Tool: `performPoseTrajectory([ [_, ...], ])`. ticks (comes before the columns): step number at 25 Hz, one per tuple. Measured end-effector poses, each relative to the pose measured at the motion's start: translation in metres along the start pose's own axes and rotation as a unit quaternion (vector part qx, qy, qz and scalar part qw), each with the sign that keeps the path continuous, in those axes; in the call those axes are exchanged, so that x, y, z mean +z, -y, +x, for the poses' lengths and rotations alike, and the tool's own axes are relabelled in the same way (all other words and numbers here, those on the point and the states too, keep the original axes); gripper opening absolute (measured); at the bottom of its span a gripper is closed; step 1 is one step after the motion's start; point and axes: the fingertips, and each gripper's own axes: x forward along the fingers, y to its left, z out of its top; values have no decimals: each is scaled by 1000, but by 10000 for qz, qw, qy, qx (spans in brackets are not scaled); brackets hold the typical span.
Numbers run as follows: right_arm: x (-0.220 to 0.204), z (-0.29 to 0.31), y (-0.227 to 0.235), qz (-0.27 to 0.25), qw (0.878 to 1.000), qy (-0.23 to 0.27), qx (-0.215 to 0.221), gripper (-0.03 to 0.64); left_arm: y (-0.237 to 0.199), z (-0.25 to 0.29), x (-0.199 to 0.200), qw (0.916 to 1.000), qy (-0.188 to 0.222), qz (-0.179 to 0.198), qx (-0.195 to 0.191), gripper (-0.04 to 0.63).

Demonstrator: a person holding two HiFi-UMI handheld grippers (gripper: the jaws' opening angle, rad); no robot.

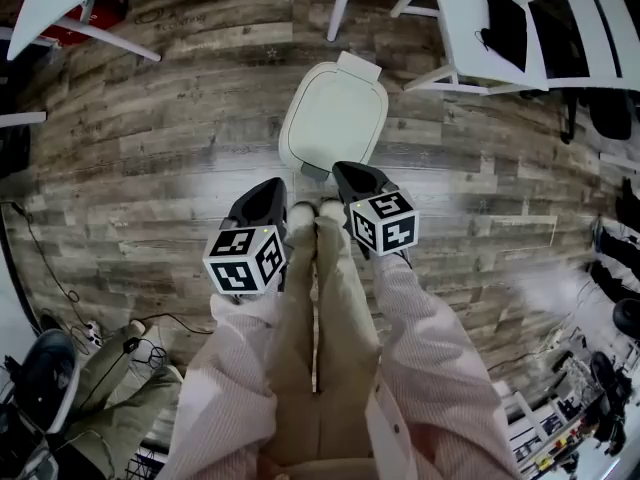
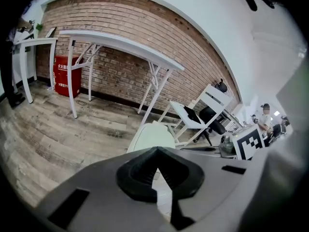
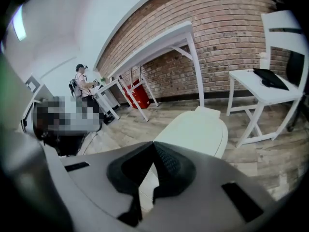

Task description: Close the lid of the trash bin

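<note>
Left tongs [image 1: 272, 190] and right tongs [image 1: 350, 175], both pinched together and empty, hang above the white trash bin [image 1: 298, 156] on the floor [image 1: 150, 168], whose lid [image 1: 335, 113] looks flat already, so a light seating press should suffice.

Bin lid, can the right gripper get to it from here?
Probably yes: the lid lies shut just ahead of and below the right gripper, and nothing stands between them.
</note>
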Motion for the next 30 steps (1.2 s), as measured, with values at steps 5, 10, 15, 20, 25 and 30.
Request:
performPoseTrajectory([
  [5, 39, -39, -17, 68, 9986, 515, -33, 3, 22, -29, 28, 9994, 316, 110, -49, -8],
  [10, 68, -73, -41, 35, 9972, 742, 103, 3, 44, -51, 55, 9981, 536, 269, -123, -8],
  [15, 103, -108, -56, -95, 9942, 1074, 59, 3, 67, -77, 92, 9948, 910, 417, -203, -8],
  [20, 138, -141, -64, -10, 9883, 1524, 40, 3, 85, -100, 119, 9908, 1199, 581, -234, -8],
  [25, 172, -170, -81, -167, 9827, 1839, 106, 3, 100, -131, 152, 9849, 1502, 817, -276, -8],
  [30, 203, -196, -97, -270, 9755, 2173, 200, 3, 114, -161, 179, 9777, 1829, 961, -365, -8],
])
